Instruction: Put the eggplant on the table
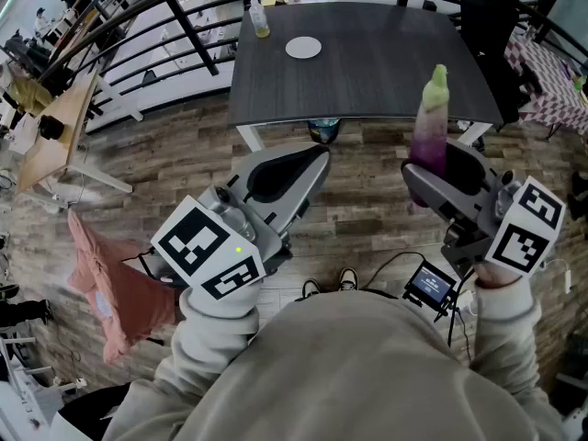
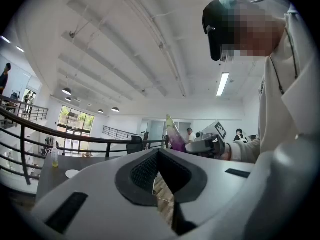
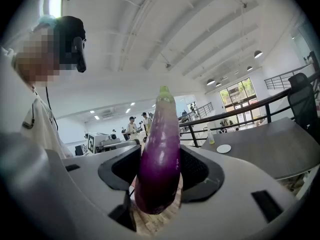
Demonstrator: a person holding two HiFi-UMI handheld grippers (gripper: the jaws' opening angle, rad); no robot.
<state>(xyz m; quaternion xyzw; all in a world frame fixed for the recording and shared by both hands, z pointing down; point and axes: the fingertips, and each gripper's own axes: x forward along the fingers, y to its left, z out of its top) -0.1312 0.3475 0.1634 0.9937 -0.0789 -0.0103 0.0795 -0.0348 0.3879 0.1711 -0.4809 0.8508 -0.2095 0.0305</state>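
The eggplant is gripped upright by the right gripper; the left gripper seems closed, empty. Mid-carry: the table ahead of the jaws must be reached.

The head camera is peering steeply down at the left hand-held gripper, the right hand-held gripper and the dark worktop ahead. Each gripper camera is riding close behind its own jaws, facing forward, both catching that worktop and its white disc.
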